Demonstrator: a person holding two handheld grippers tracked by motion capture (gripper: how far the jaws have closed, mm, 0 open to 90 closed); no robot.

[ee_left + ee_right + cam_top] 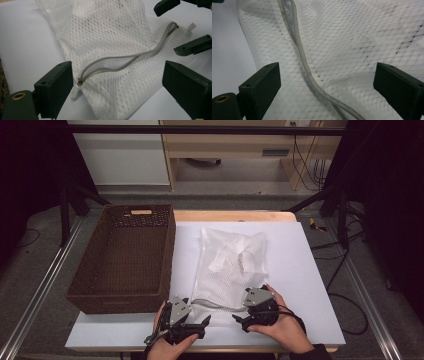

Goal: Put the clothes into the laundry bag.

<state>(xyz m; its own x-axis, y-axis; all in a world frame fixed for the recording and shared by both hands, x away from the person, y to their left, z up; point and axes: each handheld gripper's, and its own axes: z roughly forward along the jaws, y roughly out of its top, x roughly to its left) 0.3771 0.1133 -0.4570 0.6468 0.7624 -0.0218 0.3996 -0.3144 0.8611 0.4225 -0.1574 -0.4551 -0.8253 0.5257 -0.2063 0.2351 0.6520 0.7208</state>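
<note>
Mesh bag (231,265): lies flat on our white surface (305,285), just right of the woven basket (125,257).
Jaws: left gripper (202,322) and right gripper (239,319) both stand wide apart, holding nothing.
Zipper (125,60): grey, wavy, partly open; we should pinch the small pull (80,81).
Texture: soft, limp netting.

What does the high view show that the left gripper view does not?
High view alone: the brown wicker basket, the wooden table edge and both hands holding the left gripper and right gripper. Left gripper view alone: the zip slider at the end of the zip, which gapes partly open. Both: the white mesh bag with its grey zip on the white board.
</note>
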